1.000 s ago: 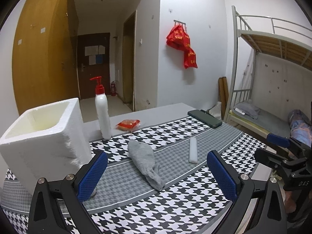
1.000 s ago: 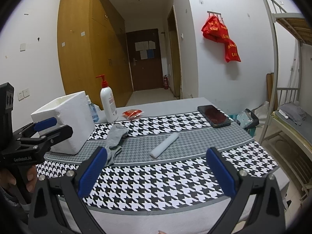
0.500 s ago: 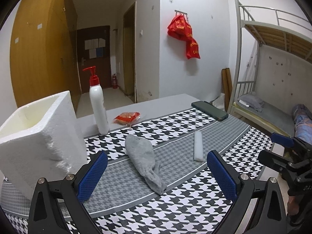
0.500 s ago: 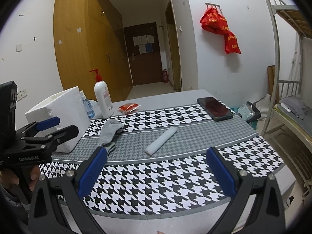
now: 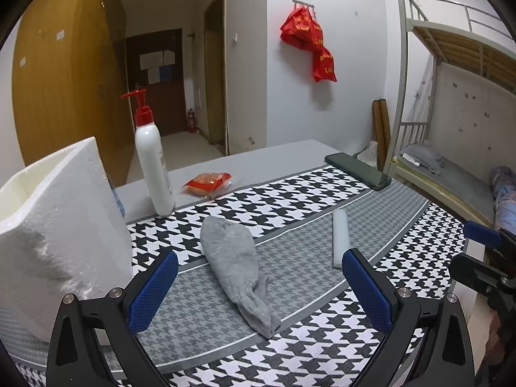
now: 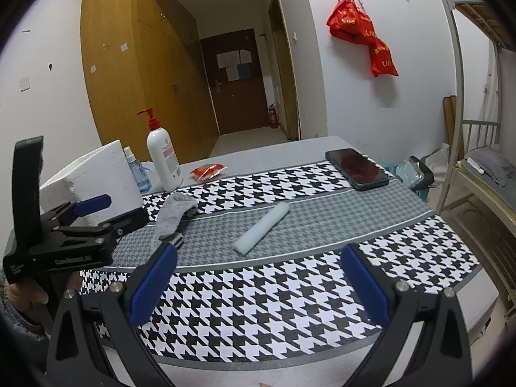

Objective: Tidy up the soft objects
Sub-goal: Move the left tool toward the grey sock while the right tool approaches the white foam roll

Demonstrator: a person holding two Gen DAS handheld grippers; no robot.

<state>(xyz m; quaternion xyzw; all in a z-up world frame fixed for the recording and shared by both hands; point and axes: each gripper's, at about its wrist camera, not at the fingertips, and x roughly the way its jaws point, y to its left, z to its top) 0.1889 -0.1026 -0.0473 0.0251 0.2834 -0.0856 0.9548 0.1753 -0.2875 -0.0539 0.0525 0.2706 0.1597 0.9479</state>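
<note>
A grey sock (image 5: 237, 264) lies limp and flat on the houndstooth tablecloth (image 5: 290, 193), stretched lengthwise with its crumpled, narrow end toward the near table edge and its rounded end toward the far side. A white foam roll (image 5: 340, 237) lies on its side on the grey band of the cloth, well apart from the sock on its right. A white foam box (image 5: 61, 235), open at the top, stands upright to the sock's left.
</note>
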